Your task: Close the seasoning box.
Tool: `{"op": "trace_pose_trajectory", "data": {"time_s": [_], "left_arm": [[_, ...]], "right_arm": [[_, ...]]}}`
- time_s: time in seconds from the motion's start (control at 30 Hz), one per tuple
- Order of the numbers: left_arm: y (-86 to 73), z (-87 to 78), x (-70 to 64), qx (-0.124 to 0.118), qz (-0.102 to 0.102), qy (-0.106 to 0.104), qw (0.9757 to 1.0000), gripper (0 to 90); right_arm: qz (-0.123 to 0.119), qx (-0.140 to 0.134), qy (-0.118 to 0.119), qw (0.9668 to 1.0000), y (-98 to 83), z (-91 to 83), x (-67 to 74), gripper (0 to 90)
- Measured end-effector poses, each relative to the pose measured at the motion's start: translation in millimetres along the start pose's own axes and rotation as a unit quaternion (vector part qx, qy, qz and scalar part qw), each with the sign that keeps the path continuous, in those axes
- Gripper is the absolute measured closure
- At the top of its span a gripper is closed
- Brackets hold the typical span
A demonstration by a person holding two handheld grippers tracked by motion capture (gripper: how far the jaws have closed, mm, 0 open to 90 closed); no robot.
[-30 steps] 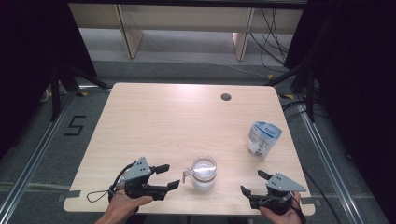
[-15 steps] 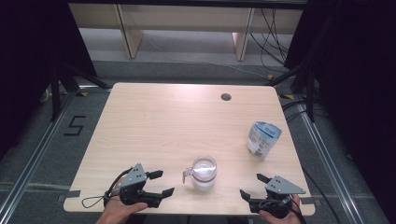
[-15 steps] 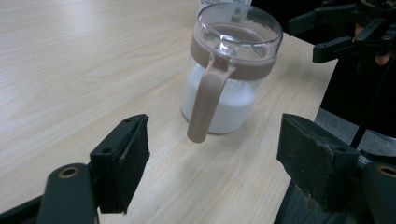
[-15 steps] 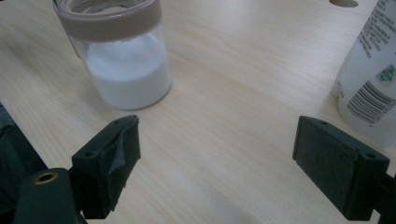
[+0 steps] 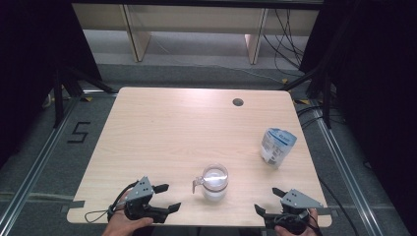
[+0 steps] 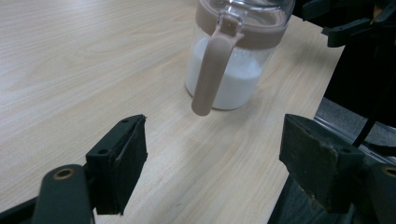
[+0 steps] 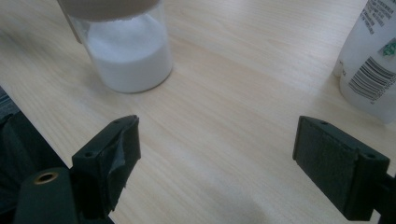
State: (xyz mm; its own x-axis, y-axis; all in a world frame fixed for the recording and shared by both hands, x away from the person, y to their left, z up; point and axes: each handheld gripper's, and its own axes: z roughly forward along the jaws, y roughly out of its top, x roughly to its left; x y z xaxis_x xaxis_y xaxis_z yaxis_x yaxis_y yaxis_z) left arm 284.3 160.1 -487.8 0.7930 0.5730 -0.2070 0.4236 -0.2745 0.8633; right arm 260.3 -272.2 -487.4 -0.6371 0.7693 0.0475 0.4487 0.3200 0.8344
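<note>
Held both the left gripper (image 5: 166, 197) and right gripper (image 5: 268, 201) wide open and empty, flanking the white-filled jar (image 5: 215, 182) on the table (image 5: 187, 128).

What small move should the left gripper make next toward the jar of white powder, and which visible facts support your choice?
Probably ease the left gripper forward toward the jar. Its jaws stand open and empty, and in the left gripper view the jar's handle points toward them, just ahead and between them. The right gripper is also open, with the white pouch off to its side.
</note>
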Motion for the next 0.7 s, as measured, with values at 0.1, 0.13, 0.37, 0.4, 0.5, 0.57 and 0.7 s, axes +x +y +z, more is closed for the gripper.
{"op": "trace_pose_trajectory", "data": {"time_s": [0.1,0.13,0.37,0.4,0.5,0.57,0.7], "left_arm": [[-3.2,1.9,-1.6,0.005,-0.011,0.002,0.9999,21.2],[-3.9,1.5,-1.4,0.012,-0.005,0.003,0.9999,21.2],[-7.4,3.6,-2.2,0.027,0.010,0.006,0.9996,18.9],[-8.4,4.5,-1.5,0.030,0.013,0.003,0.9995,18.8],[-10.4,5.9,-1.9,0.026,0.007,0.005,0.9996,18.6],[-10.8,5.5,-1.2,0.033,0.011,0.007,0.9994,18.4],[-10.4,4.5,-0.4,0.032,0.009,0.016,0.9993,18.4]], "right_arm": [[-0.008,0.008,-0.009,0.9999,-1.5,-0.6,0.6,15.9],[0.007,0.012,-0.001,0.9999,-2.6,0.5,2.5,15.9],[-0.004,0.030,-0.004,0.9995,-6.5,2.8,1.1,15.9],[0.003,0.045,-0.011,0.9989,-7.2,2.3,2.7,16.0],[0.001,0.051,-0.011,0.9986,-7.8,2.9,2.3,16.0],[0.003,0.055,-0.012,0.9984,-8.2,3.2,2.4,16.0],[-0.008,0.052,-0.002,0.9986,-8.0,5.4,0.4,16.0]]}}
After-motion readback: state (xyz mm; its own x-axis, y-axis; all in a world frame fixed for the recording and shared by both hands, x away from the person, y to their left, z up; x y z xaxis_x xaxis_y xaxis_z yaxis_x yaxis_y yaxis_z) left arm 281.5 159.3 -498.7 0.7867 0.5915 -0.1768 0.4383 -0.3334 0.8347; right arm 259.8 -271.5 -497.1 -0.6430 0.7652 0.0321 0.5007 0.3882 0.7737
